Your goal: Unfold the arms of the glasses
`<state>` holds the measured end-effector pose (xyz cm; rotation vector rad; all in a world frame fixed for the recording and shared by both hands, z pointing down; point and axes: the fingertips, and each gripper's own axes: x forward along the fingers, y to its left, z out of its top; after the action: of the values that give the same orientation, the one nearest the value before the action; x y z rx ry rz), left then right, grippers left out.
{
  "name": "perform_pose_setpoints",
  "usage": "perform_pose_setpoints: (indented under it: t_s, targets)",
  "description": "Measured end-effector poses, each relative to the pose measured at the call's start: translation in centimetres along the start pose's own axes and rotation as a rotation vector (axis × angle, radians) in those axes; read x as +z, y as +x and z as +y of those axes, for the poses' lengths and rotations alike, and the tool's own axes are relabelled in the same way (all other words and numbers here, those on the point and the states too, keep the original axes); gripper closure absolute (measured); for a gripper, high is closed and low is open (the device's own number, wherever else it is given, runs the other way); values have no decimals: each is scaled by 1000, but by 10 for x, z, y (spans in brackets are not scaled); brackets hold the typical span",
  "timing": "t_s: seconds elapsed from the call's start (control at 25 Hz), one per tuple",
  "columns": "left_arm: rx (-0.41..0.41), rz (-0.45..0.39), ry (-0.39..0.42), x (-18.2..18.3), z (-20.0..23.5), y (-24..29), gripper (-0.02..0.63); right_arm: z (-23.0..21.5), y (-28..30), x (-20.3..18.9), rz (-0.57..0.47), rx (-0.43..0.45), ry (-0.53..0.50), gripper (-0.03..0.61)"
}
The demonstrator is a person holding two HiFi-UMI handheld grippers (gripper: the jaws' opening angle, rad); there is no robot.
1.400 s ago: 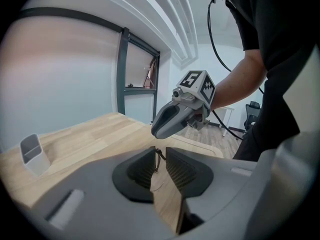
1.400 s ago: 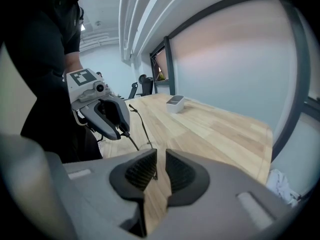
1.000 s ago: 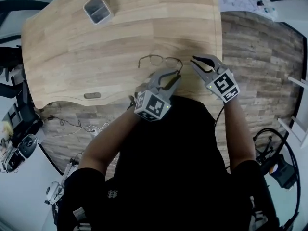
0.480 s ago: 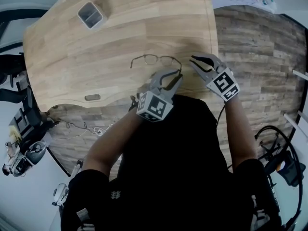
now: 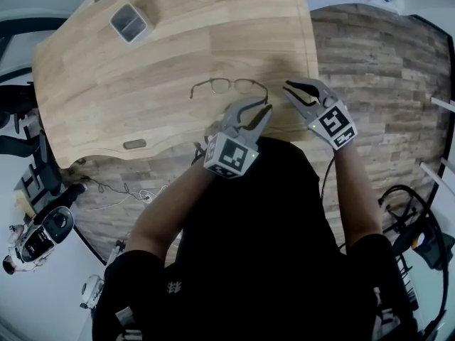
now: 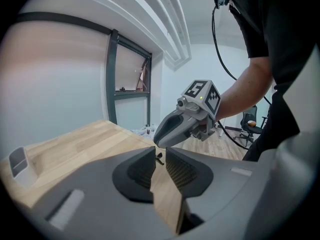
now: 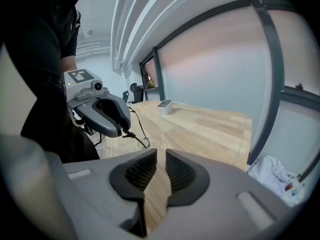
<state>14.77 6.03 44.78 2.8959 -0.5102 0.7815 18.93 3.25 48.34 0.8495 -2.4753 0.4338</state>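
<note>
Head view, left tool [image 5: 266,108] pinching glasses [image 5: 233,82] arm

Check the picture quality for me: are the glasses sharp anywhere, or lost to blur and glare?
Head view: even light, no glare, fisheye bends the table; glasses thin but sharp. Left gripper view: only a dark bit shows at the jaw tips, the near jaws soft. Right gripper view: a thin wire by the left gripper, faint.

Right hand-held gripper [image 7: 161,156]: grey jaws with dark ribbed pads stand slightly apart over the light wooden surface [image 7: 200,129], with nothing between them. Left hand-held gripper [image 7: 123,130], at left, pinches a thin dark glasses arm [image 7: 138,140] at its tips. Small white rectangular container [image 7: 164,106] stands far back on the surface.
</note>
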Motion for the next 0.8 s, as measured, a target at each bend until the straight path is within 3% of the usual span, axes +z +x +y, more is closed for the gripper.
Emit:
perform_pose_setpoints:
  t_s: [0.32, 0.52, 0.8]
  targets:
    - [58, -68, -31, 6, 30, -48, 552, 10, -18, 41, -151, -169, 99, 534]
    - [167, -115, -108, 6, 73, -102, 574, 19, -29, 72, -269, -281, 223, 534]
    - [292, -160, -145, 7, 120, -163, 591, 31, -43, 107, -369, -388, 281, 554]
